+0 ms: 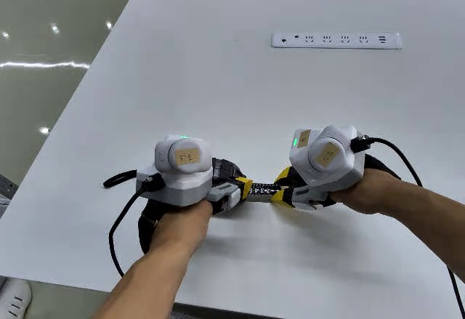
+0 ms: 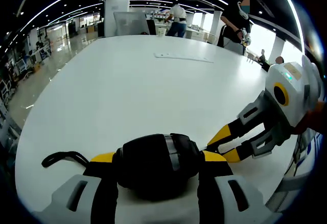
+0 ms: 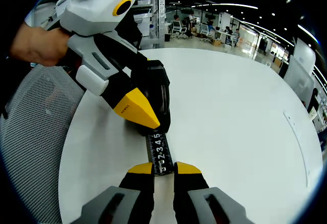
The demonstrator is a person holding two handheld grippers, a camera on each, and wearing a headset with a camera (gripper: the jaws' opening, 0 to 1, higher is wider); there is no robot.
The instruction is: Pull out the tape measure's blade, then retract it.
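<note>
Counting the things gives one round black tape measure (image 2: 156,165), one short black blade with white numbers (image 3: 158,150) sticking out of it, two tongs and one long white power strip (image 1: 336,40). The tape measure is near the front edge of the white worktop (image 1: 218,79). Its blade points to the person's right, and its long way runs along that front edge. The left tongs (image 2: 159,157) are spread wide around the tape measure and squeeze it on both sides. The right tongs (image 3: 163,170) are almost closed and pinch the tip of the blade. The power strip lies well apart, toward the far right edge.
</note>
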